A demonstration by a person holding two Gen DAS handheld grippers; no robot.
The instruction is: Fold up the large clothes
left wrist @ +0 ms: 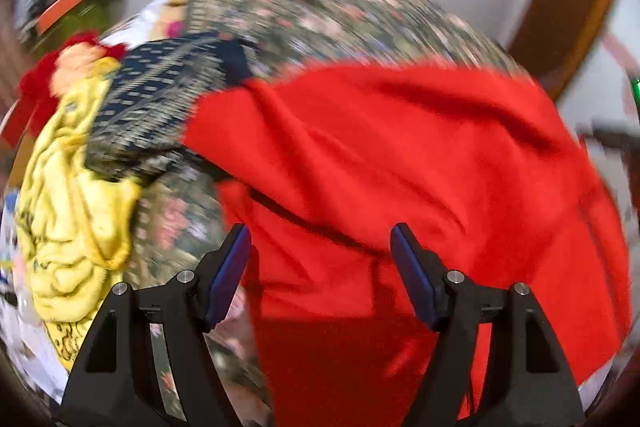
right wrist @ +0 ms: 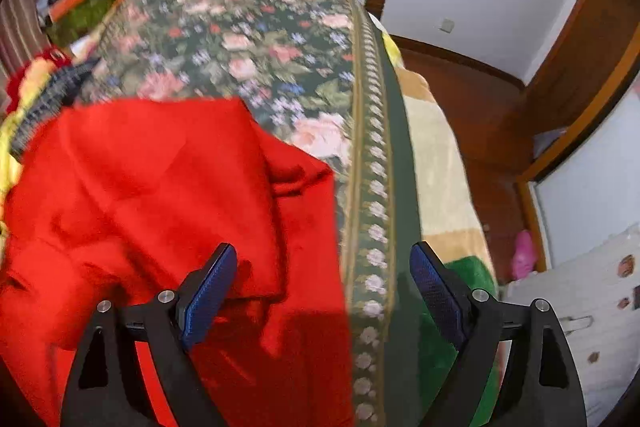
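A large red garment [left wrist: 400,163] lies rumpled on a floral bedspread [left wrist: 312,3]. My left gripper [left wrist: 320,239] hovers above its near left part, jaws open, with nothing pinched between the blue pads [left wrist: 228,275]. In the right wrist view the same red garment [right wrist: 160,187] covers the left half, its right edge folded over near the bedspread's border. My right gripper [right wrist: 324,259] stands wide open over that edge; its left pad [right wrist: 208,299] is above the red cloth and its right pad [right wrist: 436,295] above the bed's edge. Neither gripper holds cloth.
A yellow garment [left wrist: 72,219] and a dark blue patterned cloth [left wrist: 160,99] lie piled at the bed's left. A striped blanket [right wrist: 436,179] hangs off the bed's right side above a wooden floor [right wrist: 472,95]. A wooden door frame [right wrist: 580,115] stands at the right.
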